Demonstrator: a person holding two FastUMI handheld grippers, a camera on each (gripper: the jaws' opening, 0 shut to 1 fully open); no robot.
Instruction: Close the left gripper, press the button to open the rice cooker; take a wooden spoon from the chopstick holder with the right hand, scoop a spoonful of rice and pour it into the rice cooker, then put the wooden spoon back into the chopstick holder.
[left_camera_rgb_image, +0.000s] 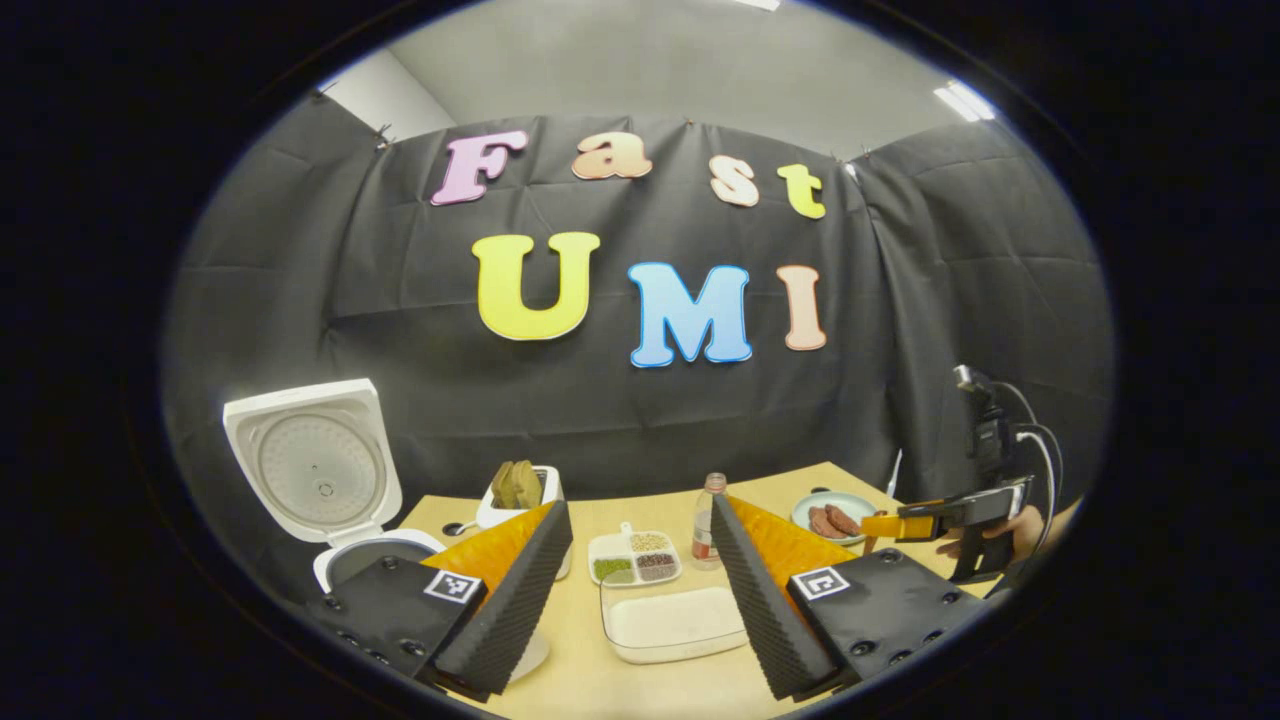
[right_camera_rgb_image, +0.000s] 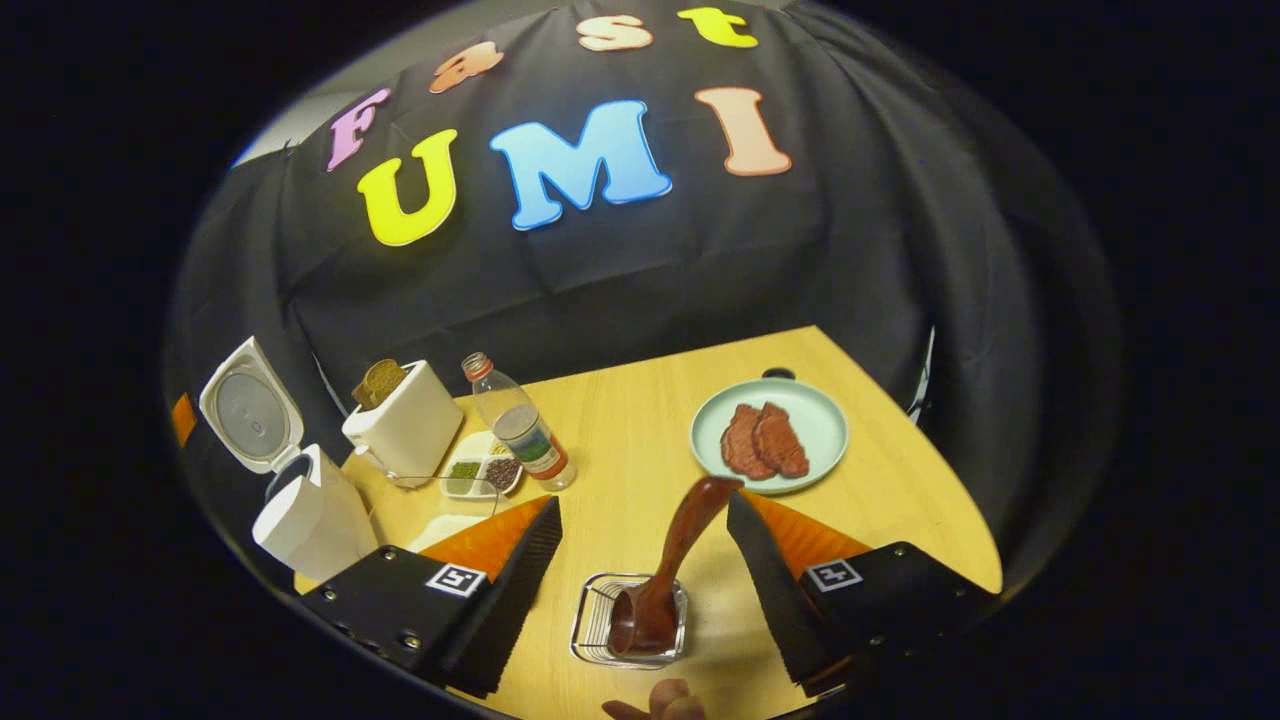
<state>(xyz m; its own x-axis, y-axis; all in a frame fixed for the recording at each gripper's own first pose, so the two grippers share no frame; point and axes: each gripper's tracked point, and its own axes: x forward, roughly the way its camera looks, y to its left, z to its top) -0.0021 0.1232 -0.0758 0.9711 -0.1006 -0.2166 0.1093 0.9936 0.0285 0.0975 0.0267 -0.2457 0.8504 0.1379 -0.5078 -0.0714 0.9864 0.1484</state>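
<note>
The white rice cooker (left_camera_rgb_image: 375, 555) stands at the left of the table with its lid (left_camera_rgb_image: 315, 460) raised. My left gripper (left_camera_rgb_image: 640, 600) is open, its fingers wide apart above a shallow tray of rice (left_camera_rgb_image: 675, 620). In the right gripper view the wooden spoon (right_camera_rgb_image: 675, 550) leans in a wire chopstick holder (right_camera_rgb_image: 590, 625), handle up towards the right. My right gripper (right_camera_rgb_image: 640, 590) is open around the spoon, with its right finger (right_camera_rgb_image: 760, 570) close to the handle tip. The rice cooker (right_camera_rgb_image: 310, 510) sits far left there. The right gripper (left_camera_rgb_image: 885, 526) also appears at the right of the left gripper view, held by a hand.
A toaster with bread (left_camera_rgb_image: 515, 495), a divided dish of grains (left_camera_rgb_image: 635, 560) and a small bottle (left_camera_rgb_image: 708, 530) stand behind the rice tray. A pale green plate with meat slices (right_camera_rgb_image: 810, 440) lies on the right side. Fingers of a hand (right_camera_rgb_image: 655, 700) show at the bottom.
</note>
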